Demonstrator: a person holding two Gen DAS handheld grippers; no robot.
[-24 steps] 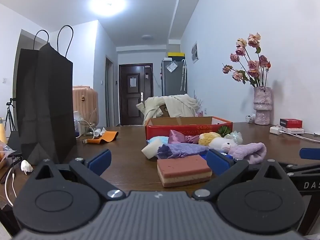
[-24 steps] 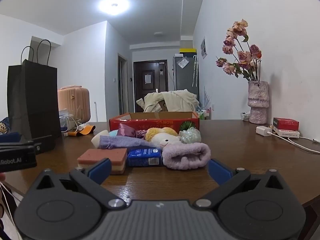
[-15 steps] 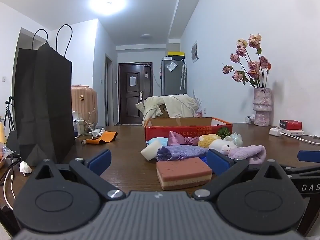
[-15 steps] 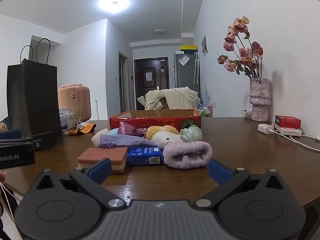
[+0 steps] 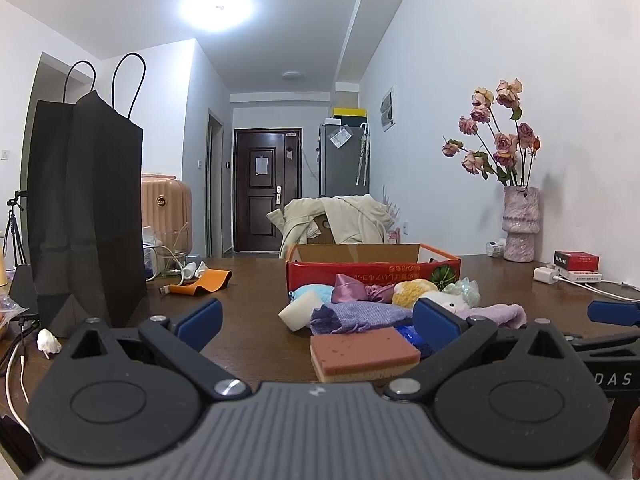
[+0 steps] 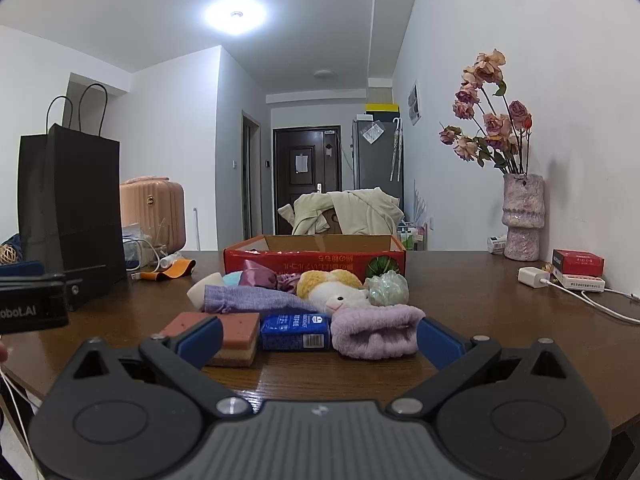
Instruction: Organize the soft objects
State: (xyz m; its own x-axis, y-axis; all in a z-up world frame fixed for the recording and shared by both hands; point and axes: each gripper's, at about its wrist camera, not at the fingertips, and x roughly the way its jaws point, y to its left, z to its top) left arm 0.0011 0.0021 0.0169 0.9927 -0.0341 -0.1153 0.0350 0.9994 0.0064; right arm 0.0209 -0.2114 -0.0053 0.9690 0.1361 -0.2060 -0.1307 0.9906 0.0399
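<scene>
While both are hovering low over the near edge of the bench, the left hand-held gripper and the right hand-held gripper each have their blue pads spread wide with nothing between them. Closest in is the pink sponge, lying flat on the wood, with a blue tissue pack just beside it and a rolled lilac towel next to that. Right behind those sits a heap: a purple knit pouch, a white foam block, a yellow-and-white plush toy and a crinkly greenish bundle, all bunched together against the front of the red cardboard box. Off to the left a tall black paper bag stands upright, and far right near the wall there's a pink vase with dried roses.
</scene>
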